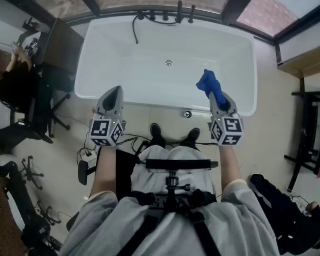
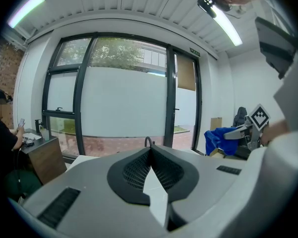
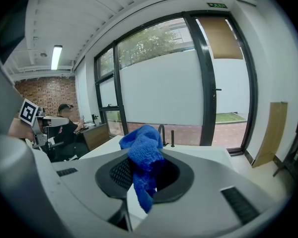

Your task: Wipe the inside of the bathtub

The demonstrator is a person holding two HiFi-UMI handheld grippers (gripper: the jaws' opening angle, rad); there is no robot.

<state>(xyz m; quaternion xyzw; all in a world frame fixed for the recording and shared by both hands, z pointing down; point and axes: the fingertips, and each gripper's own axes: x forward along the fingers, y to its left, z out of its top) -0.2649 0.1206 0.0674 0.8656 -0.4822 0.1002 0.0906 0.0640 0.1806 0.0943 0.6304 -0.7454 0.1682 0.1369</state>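
A white bathtub (image 1: pixel 96 63) lies ahead of me, empty, with a drain (image 1: pixel 168 63) in its floor. My right gripper (image 1: pixel 216 97) hovers over the tub's near right rim, shut on a blue cloth (image 1: pixel 209 84) that bunches above its tips. In the right gripper view the blue cloth (image 3: pixel 144 155) hangs between the jaws, and the tub (image 3: pixel 203 150) shows beyond. My left gripper (image 1: pixel 113 93) is held over the near left rim, shut with nothing in it. In the left gripper view its tips (image 2: pixel 149 148) meet, and the other gripper's cloth (image 2: pixel 219 139) shows at right.
Dark taps (image 1: pixel 178 12) and a hose (image 1: pixel 134 28) sit at the tub's far rim, below large windows (image 2: pixel 124 93). A person (image 1: pixel 10 79) sits at a desk to the left. A floor fitting (image 1: pixel 187 113) lies by my feet. A dark rack (image 1: pixel 312 127) stands at right.
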